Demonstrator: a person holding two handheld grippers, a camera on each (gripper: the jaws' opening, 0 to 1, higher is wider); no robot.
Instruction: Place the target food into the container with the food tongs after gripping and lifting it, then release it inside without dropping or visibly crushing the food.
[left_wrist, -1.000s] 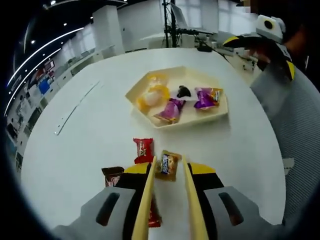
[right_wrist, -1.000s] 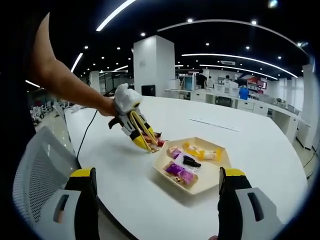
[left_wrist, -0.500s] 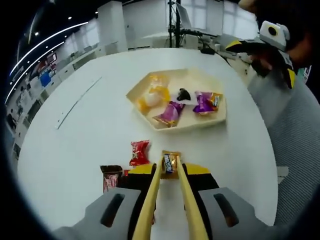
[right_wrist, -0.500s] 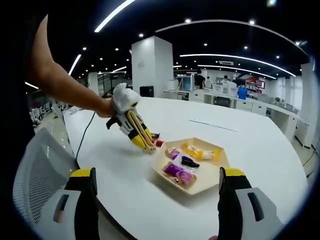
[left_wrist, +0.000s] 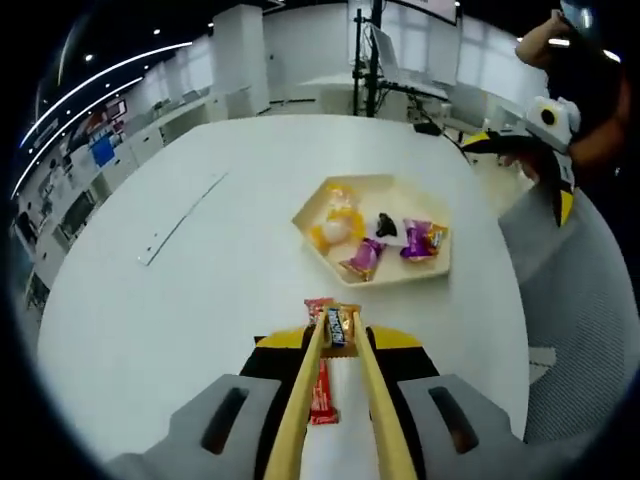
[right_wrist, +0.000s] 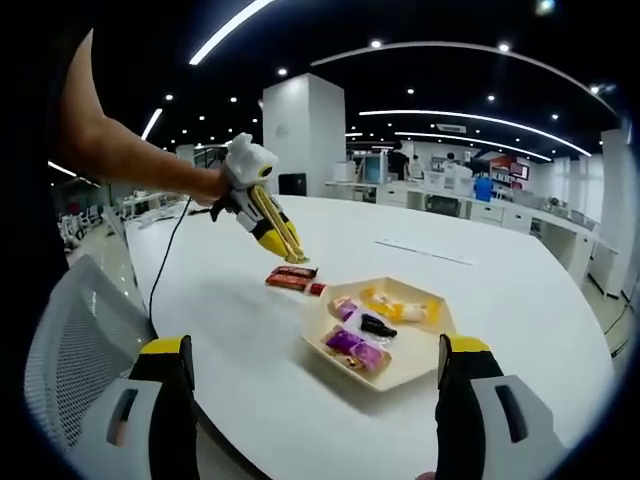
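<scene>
- A round white table (left_wrist: 150, 300) stood in a bright open office.
- The left tongs (left_wrist: 337, 322) gripped a small orange-wrapped candy bar (left_wrist: 338, 325), raised above the table, short of the cream hexagonal tray (left_wrist: 375, 277).
- The right tongs (right_wrist: 310, 375) stood wide open, near the tray (right_wrist: 400, 375).

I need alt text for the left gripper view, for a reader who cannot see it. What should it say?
The left tool grips a small orange-wrapped snack between yellow tongs, above a round white table. Ahead lies a cream hexagonal tray holding wrapped sweets; a red packet lies on the table below the tongs.
</scene>
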